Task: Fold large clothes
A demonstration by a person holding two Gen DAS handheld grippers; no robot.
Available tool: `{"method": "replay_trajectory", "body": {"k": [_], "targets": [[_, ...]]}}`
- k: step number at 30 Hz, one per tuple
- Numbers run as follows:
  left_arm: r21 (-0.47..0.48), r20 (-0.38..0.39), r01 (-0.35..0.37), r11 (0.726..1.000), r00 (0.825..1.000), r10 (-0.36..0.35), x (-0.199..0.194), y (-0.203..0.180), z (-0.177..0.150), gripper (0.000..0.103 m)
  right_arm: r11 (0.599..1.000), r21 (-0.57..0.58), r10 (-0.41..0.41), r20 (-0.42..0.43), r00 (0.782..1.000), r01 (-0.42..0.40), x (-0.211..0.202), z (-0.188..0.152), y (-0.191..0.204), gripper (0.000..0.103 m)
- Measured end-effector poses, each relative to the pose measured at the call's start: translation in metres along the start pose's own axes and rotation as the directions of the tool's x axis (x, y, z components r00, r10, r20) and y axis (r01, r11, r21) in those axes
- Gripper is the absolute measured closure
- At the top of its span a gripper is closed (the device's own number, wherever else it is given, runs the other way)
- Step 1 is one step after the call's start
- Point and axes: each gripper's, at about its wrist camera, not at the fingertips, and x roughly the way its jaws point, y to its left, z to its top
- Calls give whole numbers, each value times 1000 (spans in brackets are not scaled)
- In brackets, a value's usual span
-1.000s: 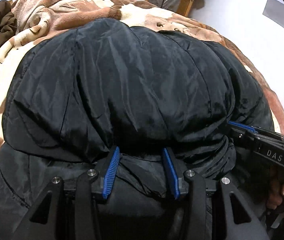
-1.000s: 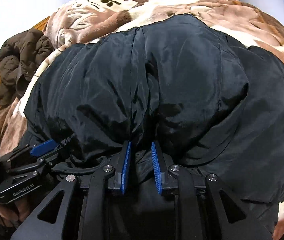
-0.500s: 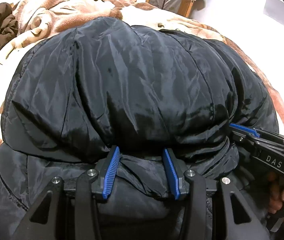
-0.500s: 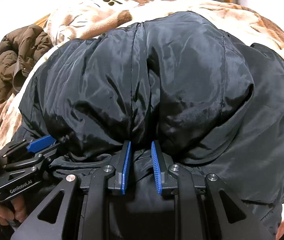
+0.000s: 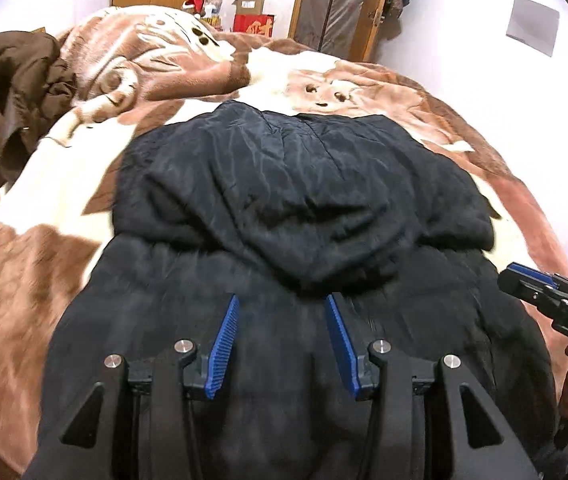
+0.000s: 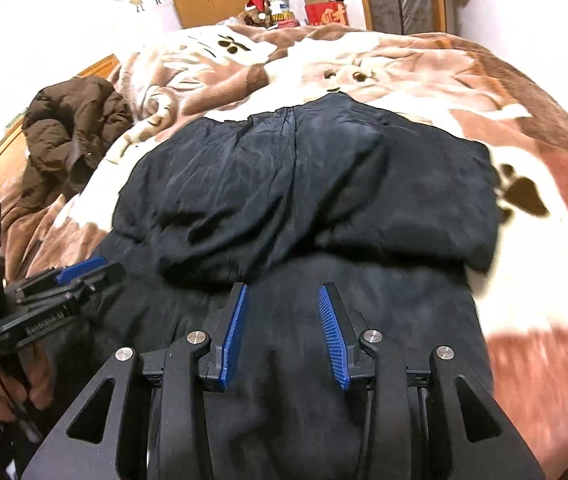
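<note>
A large black padded jacket [image 5: 304, 184] lies on the bed with its far part folded back over the near part; it also shows in the right wrist view [image 6: 304, 192]. My left gripper [image 5: 282, 300] is open and empty just above the jacket's near half, short of the fold edge. My right gripper [image 6: 282, 292] is open and empty, also over the near half. The right gripper shows at the right edge of the left wrist view [image 5: 540, 284]. The left gripper shows at the left of the right wrist view [image 6: 80, 272].
The bed carries a brown and cream animal-print blanket [image 5: 324, 76]. A brown jacket [image 5: 8, 92] is heaped at the bed's left side, seen too in the right wrist view [image 6: 72, 128]. Wardrobe, boxes and a door stand behind the bed.
Both grippers opened and let go of the jacket's edge, then drew back and up. The folded part now lies flat on the jacket, and more of the bed shows.
</note>
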Motion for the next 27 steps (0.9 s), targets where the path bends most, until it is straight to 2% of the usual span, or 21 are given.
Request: {"method": "replay_trajectory", "body": {"k": [2, 5, 6, 8, 14, 20, 22, 27], "targets": [[2, 1, 17, 1000, 1000, -17, -19, 5, -15, 55, 1000, 9, -10, -7, 1000, 10, -15, -20, -2, 64], [12, 8, 2, 1000, 1000, -2, -41, 12, -35, 55, 999, 40, -22, -17, 1000, 22, -31, -45, -8, 63], [9, 8, -3, 1000, 1000, 3, -46, 15, -41, 53, 998, 55, -20, -20, 1000, 21, -37, -54, -12, 59], [2, 13, -23, 1000, 1000, 23, -58, 22, -53, 52, 997, 76, -20, -26, 999, 22, -46, -70, -18, 51], [-33, 33, -104, 994, 994, 105, -84, 56, -74, 44, 989, 134, -66, -17, 998, 68, -68, -96, -42, 49], [-102, 2, -188, 977, 982, 189, -84, 97, -83, 38, 967, 226, -117, -23, 993, 119, -77, -114, -74, 47], [-124, -19, -211, 970, 978, 210, -78, 110, -86, 38, 961, 246, -121, -29, 992, 125, -75, -117, -82, 41], [-164, -97, -210, 964, 976, 196, -55, 132, -100, 37, 935, 335, -94, -82, 992, 117, -60, -130, -103, 40]]}}
